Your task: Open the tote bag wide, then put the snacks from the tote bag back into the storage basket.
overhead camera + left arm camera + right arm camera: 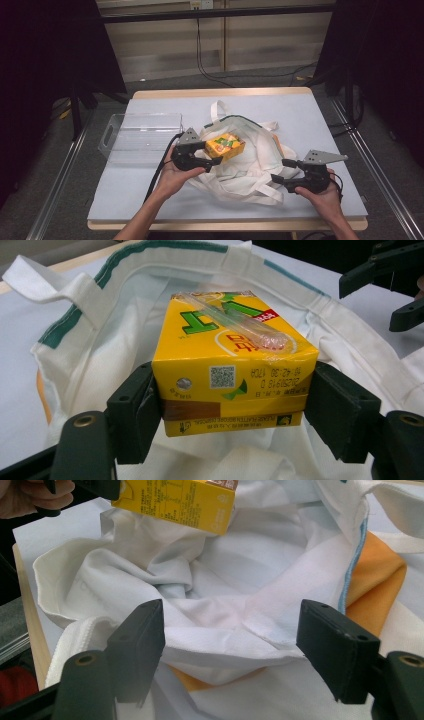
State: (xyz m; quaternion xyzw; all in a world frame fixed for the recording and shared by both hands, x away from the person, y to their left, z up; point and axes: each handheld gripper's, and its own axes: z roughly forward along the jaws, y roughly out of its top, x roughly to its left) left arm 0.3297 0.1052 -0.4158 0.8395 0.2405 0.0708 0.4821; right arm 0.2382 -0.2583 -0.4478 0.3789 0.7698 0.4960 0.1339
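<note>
A yellow drink carton (226,146) with a wrapped straw on its top face hangs over the mouth of a white cloth tote bag (245,172) in the middle of the table. My left gripper (212,152) is shut on the carton's near end. In the left gripper view the carton (235,360) sits squarely between the jaws of the left gripper (232,412), above the bag's green-trimmed rim (75,320). My right gripper (281,170) stands open at the bag's right front side. In the right gripper view a fold of bag cloth (230,625) lies between the wide-apart jaws of the right gripper (232,650), and the carton (180,500) is at the top.
A clear plastic bin (142,135) stands left of the bag. An orange patch (375,575) shows beside the bag's blue-trimmed rim. The bag's handles (217,110) trail toward the table's far side. The right gripper's jaws (395,285) show beyond the bag.
</note>
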